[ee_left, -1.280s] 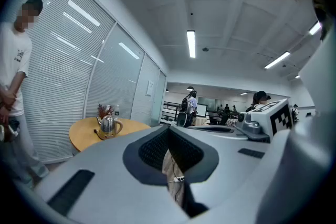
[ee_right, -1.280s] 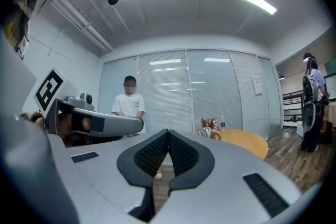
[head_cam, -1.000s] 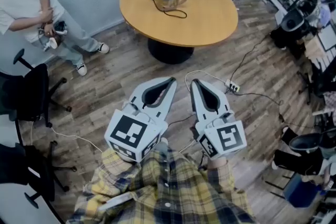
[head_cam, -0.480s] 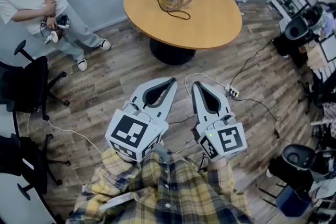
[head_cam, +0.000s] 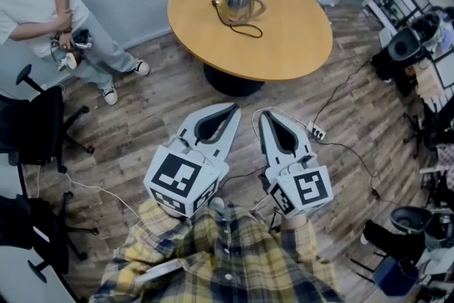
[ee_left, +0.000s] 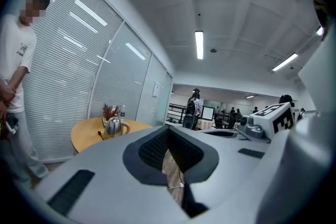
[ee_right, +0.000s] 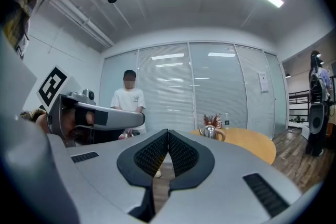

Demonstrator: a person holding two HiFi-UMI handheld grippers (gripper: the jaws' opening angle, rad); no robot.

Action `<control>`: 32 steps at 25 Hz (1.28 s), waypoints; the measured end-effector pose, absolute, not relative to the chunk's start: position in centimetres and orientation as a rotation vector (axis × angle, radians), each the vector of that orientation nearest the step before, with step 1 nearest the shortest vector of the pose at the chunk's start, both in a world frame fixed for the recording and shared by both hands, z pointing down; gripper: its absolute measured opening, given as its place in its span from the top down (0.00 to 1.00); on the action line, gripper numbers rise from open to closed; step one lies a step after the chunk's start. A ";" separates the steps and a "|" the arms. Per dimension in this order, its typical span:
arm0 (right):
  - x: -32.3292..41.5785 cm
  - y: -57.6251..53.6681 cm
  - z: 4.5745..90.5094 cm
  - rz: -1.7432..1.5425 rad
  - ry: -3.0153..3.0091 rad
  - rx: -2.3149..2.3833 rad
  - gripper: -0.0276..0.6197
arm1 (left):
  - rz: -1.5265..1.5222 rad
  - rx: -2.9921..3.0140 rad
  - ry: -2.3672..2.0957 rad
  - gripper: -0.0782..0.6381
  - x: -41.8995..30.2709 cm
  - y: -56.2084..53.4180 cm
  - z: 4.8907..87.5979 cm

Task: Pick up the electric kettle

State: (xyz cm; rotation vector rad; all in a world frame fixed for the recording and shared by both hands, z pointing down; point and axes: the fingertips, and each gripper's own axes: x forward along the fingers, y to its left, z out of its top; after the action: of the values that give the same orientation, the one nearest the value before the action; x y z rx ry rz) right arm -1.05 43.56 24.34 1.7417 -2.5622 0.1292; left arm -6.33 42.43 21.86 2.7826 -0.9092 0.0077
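Head view. Upper middle of the frame: electric kettle, upright on the far part of the round table, handle toward frame right, spout toward upper left, black cord trailing toward the near rim. Lower middle: left gripper and right gripper, side by side above the wood floor, each with tips pinched together and nothing between. Well apart from the kettle, with floor and the near table edge in between. Kettle almost straight up the frame from the left tips, up and slightly left from the right tips. Neither side clearly nearer.

Left gripper view. Jaws closed at the tips, only floor visible through the hollow behind them. Kettle small at middle left, off to the left of the jaw line, on the table.

Right gripper view. Jaws likewise closed and empty. Kettle small, just right of the jaw line, handle on its right side, table stretching away to the right.

Judgement: first a walk-up to the table, then a widening of one jaw pair for the handle. Probably the right pair, given the handle on that side.
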 end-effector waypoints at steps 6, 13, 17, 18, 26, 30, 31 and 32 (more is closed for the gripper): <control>-2.1 36.6 23.7 0.120 -2.534 1.786 0.91 | 0.008 2.804 -0.871 0.89 -7.5 35.2 21.4; -3.3 30.4 23.1 0.117 -2.490 1.871 0.91 | 0.023 2.833 -0.806 0.89 -8.9 28.6 20.9; -3.9 28.2 23.8 0.131 -2.459 1.904 0.91 | 0.033 2.833 -0.773 0.89 -9.6 26.0 21.4; -4.0 27.8 23.9 0.136 -2.451 1.910 0.91 | 0.034 2.833 -0.766 0.89 -9.7 25.5 21.6; -3.5 25.5 24.8 0.161 -2.398 1.940 0.91 | 0.040 2.829 -0.728 0.89 -9.5 22.5 22.5; -2.4 23.7 25.2 0.171 -2.383 1.959 0.91 | 0.044 2.827 -0.720 0.89 -8.8 20.6 22.8; -2.1 23.2 25.3 0.177 -2.382 1.959 0.91 | 0.044 2.827 -0.721 0.89 -8.5 20.0 22.8; -1.7 22.6 25.5 0.183 -2.383 1.958 0.91 | 0.044 2.828 -0.723 0.89 -8.1 19.4 22.9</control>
State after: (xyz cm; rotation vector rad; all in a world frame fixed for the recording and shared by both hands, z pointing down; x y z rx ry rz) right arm -1.74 22.61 25.51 1.9581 -2.3829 0.1834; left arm -8.12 19.43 22.94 2.8275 -0.7230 0.0442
